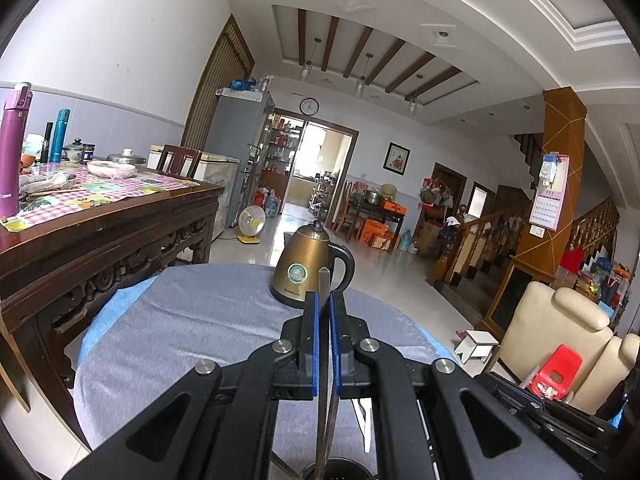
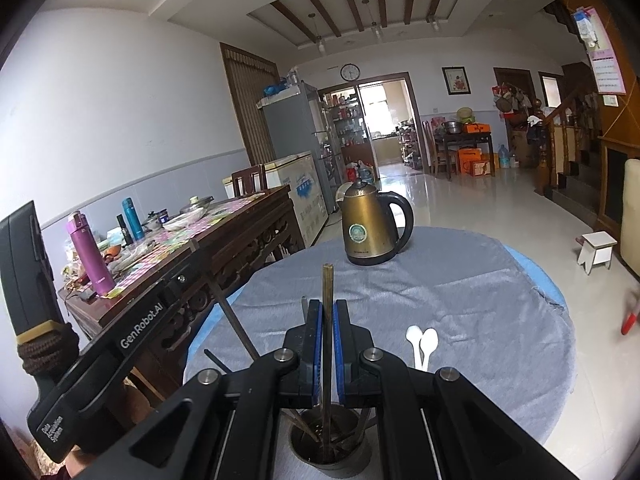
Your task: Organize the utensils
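Note:
My left gripper [image 1: 324, 300] is shut on a dark chopstick [image 1: 323, 420] held upright, its lower end over a round metal holder [image 1: 336, 469] at the bottom edge. My right gripper [image 2: 327, 308] is shut on a brown chopstick [image 2: 327, 280], upright, its lower end inside the metal utensil holder [image 2: 328, 446], which has several chopsticks in it. The left gripper's body [image 2: 132, 340] with its chopstick [image 2: 228, 312] shows at the left of the right wrist view. Two white spoons [image 2: 422, 342] lie on the grey cloth right of the holder.
A bronze kettle [image 2: 370, 226] stands at the far side of the round grey-clothed table [image 2: 480, 312]. A carved wooden dining table [image 1: 100, 224] with flasks, bowls and dishes stands to the left. A cream armchair [image 1: 560, 340] and white stool [image 1: 478, 344] are on the right.

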